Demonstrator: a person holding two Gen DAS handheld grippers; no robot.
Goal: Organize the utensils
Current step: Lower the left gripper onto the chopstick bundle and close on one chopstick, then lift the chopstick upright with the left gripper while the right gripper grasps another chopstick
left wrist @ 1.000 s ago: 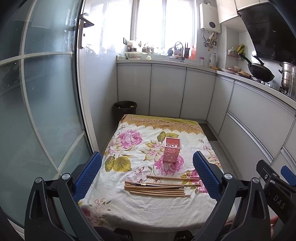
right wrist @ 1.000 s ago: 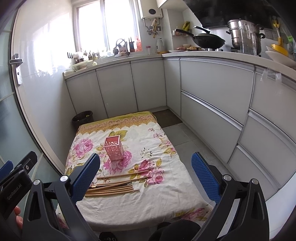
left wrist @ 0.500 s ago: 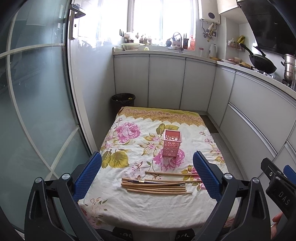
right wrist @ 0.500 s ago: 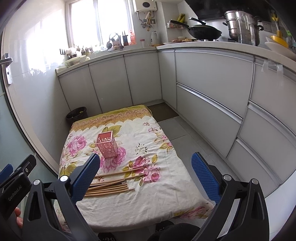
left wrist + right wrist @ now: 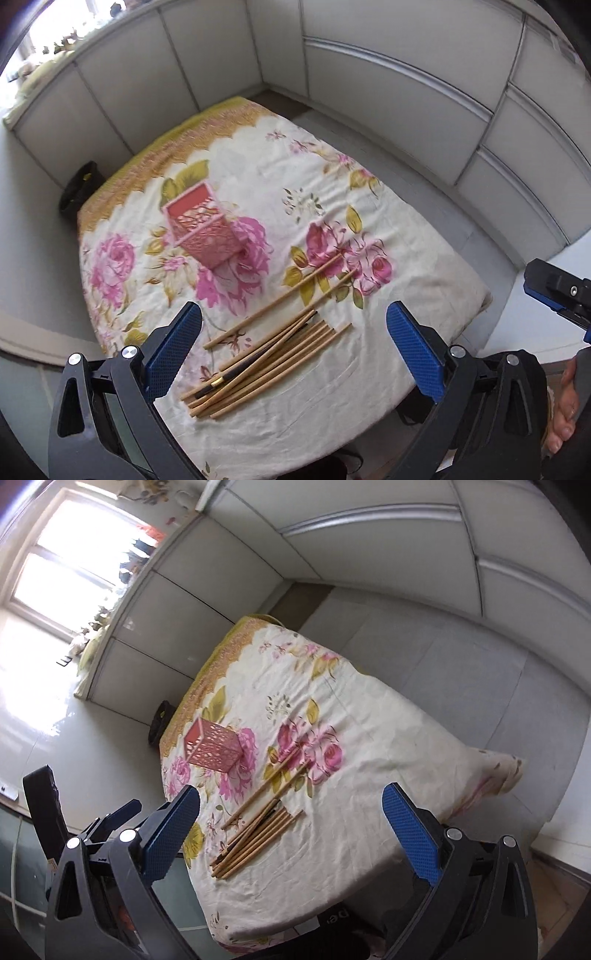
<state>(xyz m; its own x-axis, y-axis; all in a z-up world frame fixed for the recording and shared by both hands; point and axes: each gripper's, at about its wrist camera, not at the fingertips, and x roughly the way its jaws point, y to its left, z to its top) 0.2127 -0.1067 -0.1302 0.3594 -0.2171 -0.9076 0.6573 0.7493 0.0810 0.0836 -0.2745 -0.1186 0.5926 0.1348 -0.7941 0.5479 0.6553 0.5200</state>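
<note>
left gripper (image 5: 294, 350): spread wide, holds nothing | right gripper (image 5: 291, 832): spread wide, holds nothing

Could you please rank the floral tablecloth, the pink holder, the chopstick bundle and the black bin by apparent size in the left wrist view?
1. floral tablecloth
2. chopstick bundle and pink holder: too alike to rank; the bundle lies nearer.
3. black bin, farthest and partly hidden.

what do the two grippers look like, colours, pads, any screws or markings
Both match. The left gripper and the right gripper each have black plastic triangular arms with cut-out openings, silver round screws near the tops, and blue finger pads with a fine cross-hatched grip texture. No cables or readable markings show on them. A bare hand shows at the left view's right edge; no sleeve is visible.
</note>
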